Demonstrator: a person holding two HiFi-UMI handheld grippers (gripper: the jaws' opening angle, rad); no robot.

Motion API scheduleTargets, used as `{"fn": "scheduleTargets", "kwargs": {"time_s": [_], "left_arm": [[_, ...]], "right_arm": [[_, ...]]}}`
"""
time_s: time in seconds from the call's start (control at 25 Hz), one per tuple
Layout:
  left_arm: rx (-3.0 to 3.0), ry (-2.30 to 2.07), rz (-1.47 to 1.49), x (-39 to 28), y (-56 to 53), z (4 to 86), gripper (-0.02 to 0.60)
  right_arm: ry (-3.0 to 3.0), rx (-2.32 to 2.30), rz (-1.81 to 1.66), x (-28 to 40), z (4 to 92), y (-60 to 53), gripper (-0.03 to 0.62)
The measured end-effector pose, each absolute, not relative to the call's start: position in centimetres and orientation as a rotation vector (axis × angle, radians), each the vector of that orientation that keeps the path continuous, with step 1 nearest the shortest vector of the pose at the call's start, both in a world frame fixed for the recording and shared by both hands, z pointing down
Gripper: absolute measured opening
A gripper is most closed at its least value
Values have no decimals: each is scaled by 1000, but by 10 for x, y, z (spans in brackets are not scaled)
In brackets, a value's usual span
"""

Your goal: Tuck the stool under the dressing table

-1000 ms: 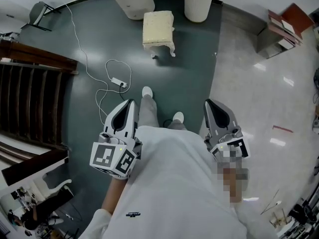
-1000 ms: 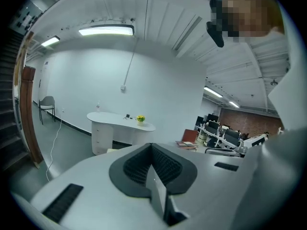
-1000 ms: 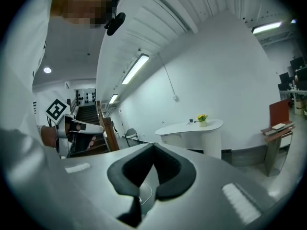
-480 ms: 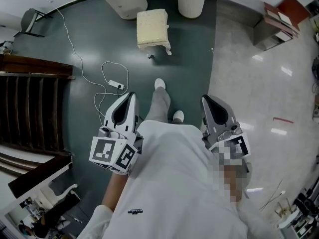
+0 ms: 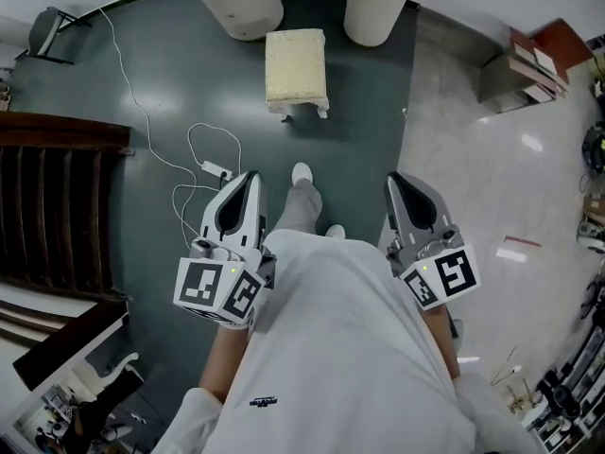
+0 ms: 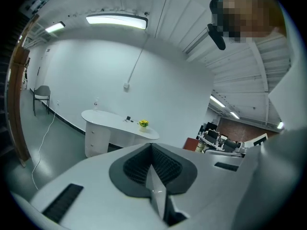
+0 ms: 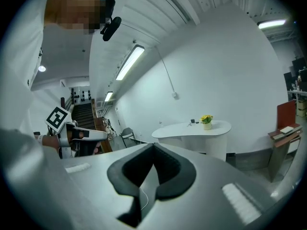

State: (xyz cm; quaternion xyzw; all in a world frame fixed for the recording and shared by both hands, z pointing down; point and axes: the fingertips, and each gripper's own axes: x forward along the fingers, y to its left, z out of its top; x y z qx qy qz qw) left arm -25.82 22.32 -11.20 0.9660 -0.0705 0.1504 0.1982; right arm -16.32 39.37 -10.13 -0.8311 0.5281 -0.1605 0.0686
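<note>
left tongs [image 6: 152,150]: closed, empty | dressing table [image 6: 120,122] ahead | chair [image 6: 42,96] far left

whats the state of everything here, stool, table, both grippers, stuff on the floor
stool: upright on the floor, in front of the gap between the table's pedestals, not tucked in
dressing table: standing, gap under it free
left gripper: shut, empty
right gripper: shut, empty
power strip: lying on the floor, cord in loose loops
</note>
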Motion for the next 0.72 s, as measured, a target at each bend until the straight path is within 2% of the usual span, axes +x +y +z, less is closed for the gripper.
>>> {"fn": "scheduleTargets", "kwargs": {"time_s": [0.48, 0.72], "left_arm": [[2634, -173, 331, -190, 94, -110, 9], [2611, -185, 338, -177, 49, -99, 9]], "right_arm": [[1598, -2571, -432, -82, -129, 260, 11], [1599, -2593, -483, -66, -123, 221, 10]]}}
